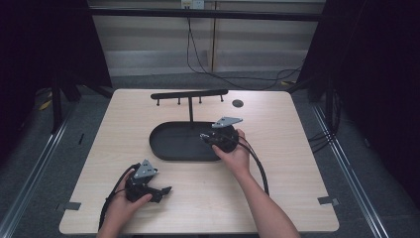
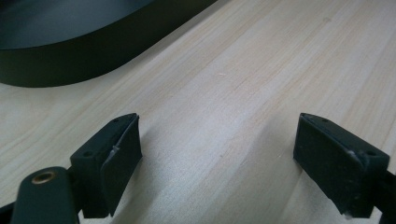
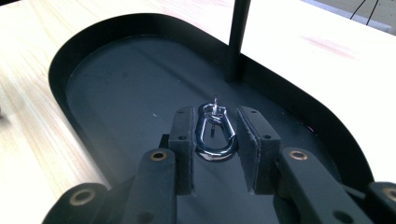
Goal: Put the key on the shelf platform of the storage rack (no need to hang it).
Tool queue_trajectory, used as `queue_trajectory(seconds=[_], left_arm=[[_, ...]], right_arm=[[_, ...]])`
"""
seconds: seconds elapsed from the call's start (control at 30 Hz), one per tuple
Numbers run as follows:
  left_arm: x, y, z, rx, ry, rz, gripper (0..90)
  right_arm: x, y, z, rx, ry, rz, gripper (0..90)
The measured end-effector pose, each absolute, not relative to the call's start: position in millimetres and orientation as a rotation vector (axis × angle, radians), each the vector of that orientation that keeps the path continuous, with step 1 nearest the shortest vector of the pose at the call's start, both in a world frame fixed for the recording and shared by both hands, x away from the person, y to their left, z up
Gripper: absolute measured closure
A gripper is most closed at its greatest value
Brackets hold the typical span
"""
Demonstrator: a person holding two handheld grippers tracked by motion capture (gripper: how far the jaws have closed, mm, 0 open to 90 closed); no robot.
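On the near left of the light wooden tabletop (image 1: 148, 213), the left hand (image 1: 121, 206) holds the left gripper (image 1: 166, 189) low, its jaws pointing to the right along the wood. In the left gripper view its two black jaws stand spread wide with bare tabletop between them and nothing in their hold; the rim of the black oval tray (image 2: 70, 60) crosses the top left corner of that view. A grey three-cornered plate (image 1: 145, 169) sits on top of this gripper, and a black cable (image 1: 110, 201) loops from it toward the table's near edge.

Toward the middle of the tabletop lies the tray, a shallow oval with a low wall. A thin black post (image 1: 190, 110) rises from its far side and carries a crossbar (image 1: 189, 93) with small pegs hanging beneath it.

At the tray's right end, the right hand (image 1: 235, 157) holds the right gripper (image 1: 204, 137) reaching in over the tray floor. In the right gripper view a shiny silver carabiner (image 3: 214, 133) sits between its jaws, the pads close at either side; whether they press it or only flank it I cannot tell. The carabiner is over the tray floor, just in front of the foot of the post.

Beyond the tray, a small dark round spot (image 1: 237, 103) marks the tabletop near its far right.
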State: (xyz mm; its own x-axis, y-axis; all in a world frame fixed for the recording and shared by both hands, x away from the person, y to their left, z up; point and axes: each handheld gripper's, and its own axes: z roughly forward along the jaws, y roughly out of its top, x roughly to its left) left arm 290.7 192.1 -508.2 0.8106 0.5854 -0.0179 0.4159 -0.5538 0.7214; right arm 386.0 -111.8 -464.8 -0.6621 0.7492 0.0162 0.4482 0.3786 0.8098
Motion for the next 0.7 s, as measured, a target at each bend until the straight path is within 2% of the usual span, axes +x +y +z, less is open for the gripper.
queue_trajectory(seconds=[0.7], left_arm=[[290.7,192.1,-508.2,2.237,0.732,0.289,14.8]], right_arm=[[390.3,-112.6,-481.5,1.072,2.307,1.155,68.6]])
